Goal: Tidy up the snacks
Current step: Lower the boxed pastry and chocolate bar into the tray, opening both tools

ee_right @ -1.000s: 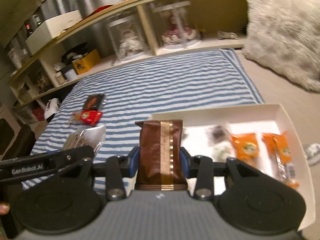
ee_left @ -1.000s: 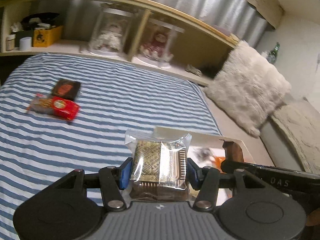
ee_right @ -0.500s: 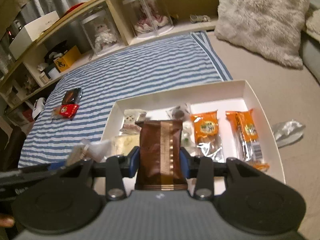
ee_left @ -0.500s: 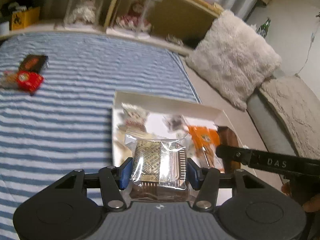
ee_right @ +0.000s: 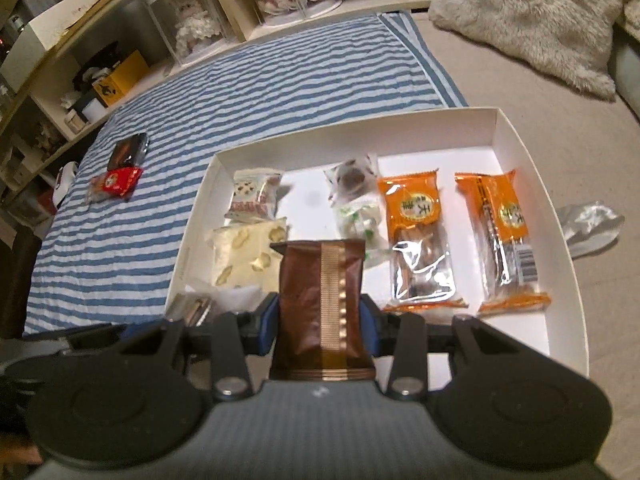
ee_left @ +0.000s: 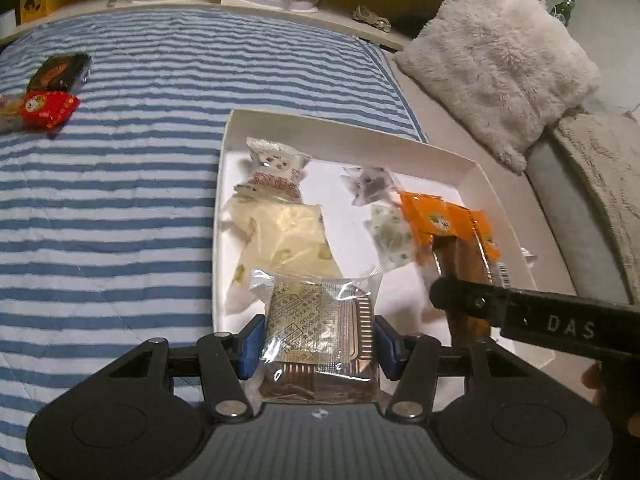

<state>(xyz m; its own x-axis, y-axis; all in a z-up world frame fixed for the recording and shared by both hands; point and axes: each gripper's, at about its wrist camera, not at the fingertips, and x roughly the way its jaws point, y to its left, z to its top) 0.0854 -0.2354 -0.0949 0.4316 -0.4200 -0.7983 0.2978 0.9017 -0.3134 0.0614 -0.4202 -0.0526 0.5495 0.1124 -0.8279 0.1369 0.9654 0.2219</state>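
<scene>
A white box (ee_left: 352,134) (ee_right: 520,148) lies on the bed and holds several wrapped snacks, among them two orange packets (ee_right: 416,216) and a cream packet (ee_left: 280,236). My left gripper (ee_left: 316,344) is shut on a clear-wrapped gold biscuit pack (ee_left: 316,320), held over the box's near left corner. My right gripper (ee_right: 320,320) is shut on a brown packet with a gold stripe (ee_right: 320,288), over the near middle of the box. On the striped blanket, a red packet (ee_left: 46,108) (ee_right: 118,180) and a dark packet (ee_left: 60,72) (ee_right: 130,150) lie to the left.
A fluffy cushion (ee_left: 500,52) sits right of the box. Low shelves (ee_right: 132,36) with glass domes and a yellow box run along the back. A crumpled clear wrapper (ee_right: 588,224) lies right of the box. The striped blanket (ee_left: 120,200) spreads to the left.
Both grippers have moved forward over the white box with their packets still held. The box now fills the near part of both views.
</scene>
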